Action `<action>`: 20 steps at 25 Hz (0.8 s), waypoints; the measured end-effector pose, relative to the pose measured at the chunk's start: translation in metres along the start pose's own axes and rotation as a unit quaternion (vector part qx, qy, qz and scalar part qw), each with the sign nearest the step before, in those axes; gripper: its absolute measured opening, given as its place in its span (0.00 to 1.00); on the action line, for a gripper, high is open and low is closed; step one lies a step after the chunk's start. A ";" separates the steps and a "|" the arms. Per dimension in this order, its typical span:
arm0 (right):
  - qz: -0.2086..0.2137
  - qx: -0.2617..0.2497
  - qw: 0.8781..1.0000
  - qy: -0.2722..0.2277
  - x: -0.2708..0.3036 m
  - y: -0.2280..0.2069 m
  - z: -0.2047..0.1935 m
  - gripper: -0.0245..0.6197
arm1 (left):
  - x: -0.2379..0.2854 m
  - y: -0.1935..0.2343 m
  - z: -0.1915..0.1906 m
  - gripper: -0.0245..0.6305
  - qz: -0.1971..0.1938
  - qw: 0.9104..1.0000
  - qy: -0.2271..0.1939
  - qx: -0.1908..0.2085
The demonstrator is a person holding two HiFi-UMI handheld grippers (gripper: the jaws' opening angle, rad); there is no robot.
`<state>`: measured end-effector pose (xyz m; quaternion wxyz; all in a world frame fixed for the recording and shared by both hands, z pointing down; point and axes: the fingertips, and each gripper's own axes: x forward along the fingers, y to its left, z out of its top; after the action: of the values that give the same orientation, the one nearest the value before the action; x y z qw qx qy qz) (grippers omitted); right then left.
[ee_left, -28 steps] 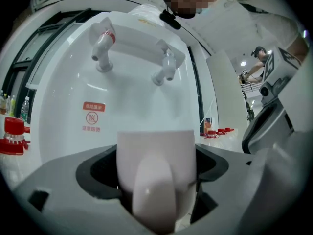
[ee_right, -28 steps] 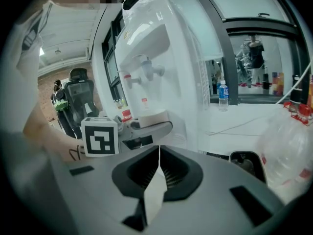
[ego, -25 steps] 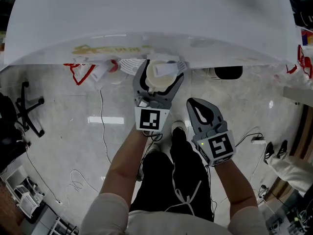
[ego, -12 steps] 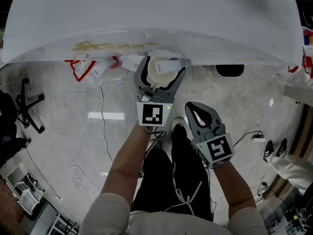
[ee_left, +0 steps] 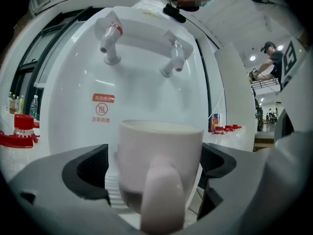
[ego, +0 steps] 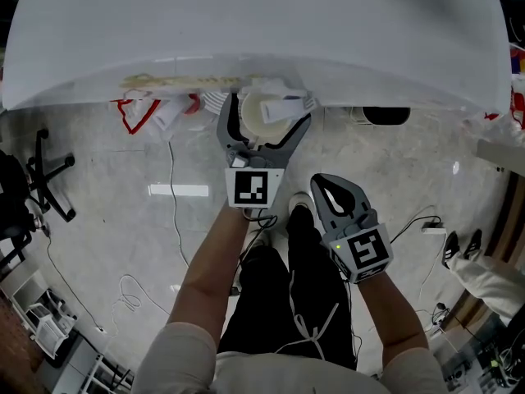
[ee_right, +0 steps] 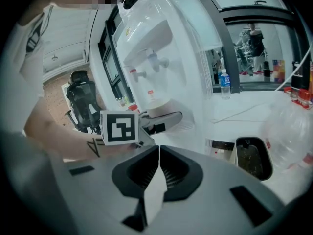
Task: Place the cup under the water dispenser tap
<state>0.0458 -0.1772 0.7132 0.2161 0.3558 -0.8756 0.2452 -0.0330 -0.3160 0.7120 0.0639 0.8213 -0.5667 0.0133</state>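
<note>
The left gripper view shows what the head view hides: the cup point(ee_left: 161, 155) is between the left gripper's point(ego: 264, 113) fingers point(ee_left: 83, 173), which are opening. The water dispenser's point(ee_left: 137, 97) taps point(ee_left: 172, 58) are at 12 o'clock. The right gripper's point(ee_right: 158, 151) fingers are pressed together, empty. Under me is a pale glossy floor point(ego: 123, 220). The red label point(ee_left: 103, 98) I cannot read.

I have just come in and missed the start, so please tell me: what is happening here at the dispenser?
A person works with a claw in each hand. The left claw is opening around a white cup that sits in front of the water dispenser, below its taps. Its pads are apart from the cup's sides. The right claw is shut, empty and held back from the dispenser.
</note>
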 end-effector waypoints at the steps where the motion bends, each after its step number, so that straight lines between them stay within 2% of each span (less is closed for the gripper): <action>1: 0.000 0.002 1.000 0.001 -0.001 0.000 -0.002 0.08 | -0.001 -0.001 0.001 0.87 0.001 1.000 -0.003 -0.003; 5: 0.006 0.001 1.000 0.003 -0.001 0.006 -0.007 0.08 | -0.008 -0.001 0.004 0.88 0.006 1.000 -0.005 0.010; 10: 0.005 -0.009 1.000 0.008 -0.003 0.012 -0.011 0.08 | -0.019 -0.003 0.011 0.88 0.012 1.000 -0.020 0.007; 15: -0.003 0.004 1.000 0.013 -0.009 0.019 -0.012 0.08 | -0.034 -0.009 0.017 0.88 0.005 1.000 -0.006 -0.005; 20: -0.005 0.012 1.000 0.002 -0.025 0.036 0.010 0.08 | -0.065 -0.021 0.037 0.87 -0.005 1.000 0.019 -0.006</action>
<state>0.0336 -0.1476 0.6821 0.2152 0.3618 -0.8704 0.2553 -0.0388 -0.2533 0.6673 0.0798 0.8231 -0.5616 0.0256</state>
